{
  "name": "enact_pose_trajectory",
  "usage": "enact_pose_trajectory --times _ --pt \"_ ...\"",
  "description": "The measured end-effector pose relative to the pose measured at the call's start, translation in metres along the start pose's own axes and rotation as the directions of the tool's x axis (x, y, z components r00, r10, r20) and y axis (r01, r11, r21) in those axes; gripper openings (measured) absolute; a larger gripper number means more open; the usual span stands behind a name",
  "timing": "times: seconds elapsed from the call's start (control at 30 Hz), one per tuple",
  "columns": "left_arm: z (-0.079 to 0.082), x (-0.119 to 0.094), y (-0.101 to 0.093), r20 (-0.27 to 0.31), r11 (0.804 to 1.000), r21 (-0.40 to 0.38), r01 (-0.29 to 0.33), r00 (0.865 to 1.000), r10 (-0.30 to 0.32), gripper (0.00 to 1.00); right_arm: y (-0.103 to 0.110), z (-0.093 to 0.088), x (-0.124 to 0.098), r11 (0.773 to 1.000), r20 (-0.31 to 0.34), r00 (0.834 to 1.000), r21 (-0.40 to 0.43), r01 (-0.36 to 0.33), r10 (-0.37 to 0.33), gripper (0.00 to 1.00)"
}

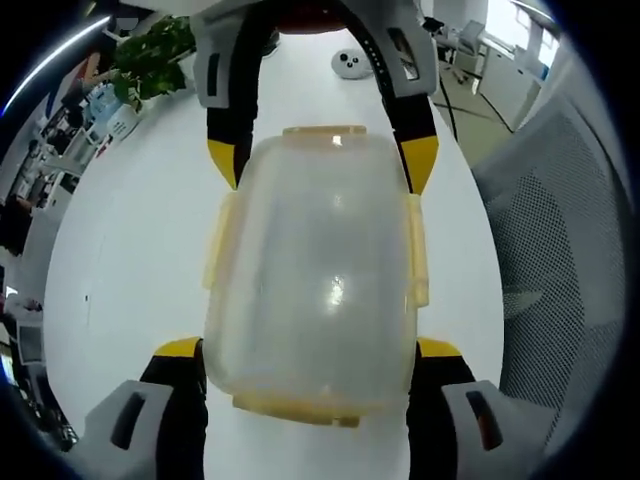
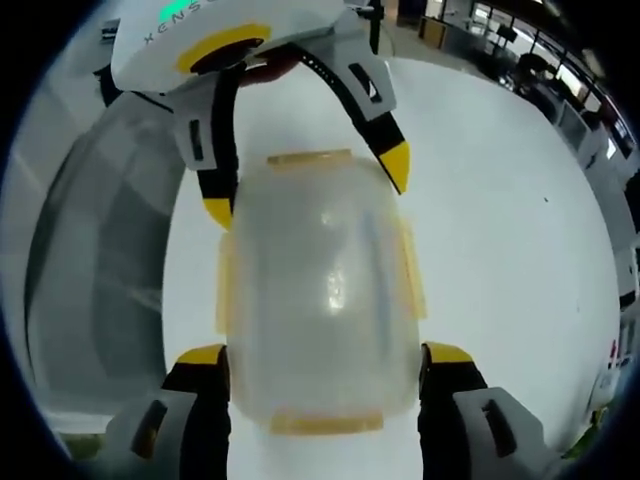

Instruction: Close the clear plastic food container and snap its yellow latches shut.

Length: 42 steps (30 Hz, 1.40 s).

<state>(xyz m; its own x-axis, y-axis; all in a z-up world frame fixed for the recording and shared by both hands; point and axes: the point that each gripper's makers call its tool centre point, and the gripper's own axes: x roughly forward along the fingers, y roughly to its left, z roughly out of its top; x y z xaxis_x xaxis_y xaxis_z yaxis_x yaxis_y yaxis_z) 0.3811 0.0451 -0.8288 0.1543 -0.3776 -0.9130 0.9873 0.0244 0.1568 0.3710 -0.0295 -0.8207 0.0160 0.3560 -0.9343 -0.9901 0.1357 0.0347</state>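
Container: the clear plastic food container (image 1: 315,290) is sitting on the white surface (image 1: 130,250), lid on, between the two hand-held grippers; it is also appearing in the right gripper view (image 2: 322,290).
Latches: yellow latches (image 1: 415,250) are lying along all four sides of the lid; whether they are snapped down cannot be told.
Left hand-held gripper: the left hand-held gripper (image 1: 310,350) is standing spread wide, its yellow-tipped jaws flanking the near end of the container on both sides; contact with the walls cannot be told. In the right gripper view it is coming in from the top (image 2: 305,185), straddling the far end.
Right hand-held gripper: the right hand-held gripper (image 2: 325,355) is likewise spread wide, jaws sitting just beside the container's near corners. In the left gripper view it is entering from the top (image 1: 325,165), tips beside the far corners.
Surroundings: a mesh office chair (image 1: 560,260) is standing beside the surface; a potted green plant (image 1: 150,55) and a small round white device (image 1: 350,63) are sitting at the far end.
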Motion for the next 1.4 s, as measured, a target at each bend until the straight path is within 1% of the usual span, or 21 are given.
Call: enact_pose_trajectory --times 0.4,0.8,1.17,1.4 --pt "-0.011 -0.005 -0.004 0.009 1.000 0.011 0.010 1.000 -0.010 0.84 0.006 0.010 0.007 1.000 -0.009 1.000 0.011 -0.006 0.006 0.79" --pt "-0.033 -0.014 -0.010 0.020 1.000 0.000 0.017 1.000 -0.017 0.85 0.019 0.032 0.018 1.000 -0.031 0.999 0.009 -0.013 0.014 0.80" --pt "-0.054 -0.024 -0.015 0.036 1.000 -0.009 0.019 0.999 -0.019 0.85 0.028 0.052 0.027 1.000 -0.039 0.999 0.014 -0.014 0.014 0.81" --pt "-0.067 -0.030 -0.017 0.044 1.000 -0.006 0.017 0.999 -0.017 0.85 0.033 0.065 0.033 1.000 -0.058 0.998 0.016 -0.014 0.014 0.81"
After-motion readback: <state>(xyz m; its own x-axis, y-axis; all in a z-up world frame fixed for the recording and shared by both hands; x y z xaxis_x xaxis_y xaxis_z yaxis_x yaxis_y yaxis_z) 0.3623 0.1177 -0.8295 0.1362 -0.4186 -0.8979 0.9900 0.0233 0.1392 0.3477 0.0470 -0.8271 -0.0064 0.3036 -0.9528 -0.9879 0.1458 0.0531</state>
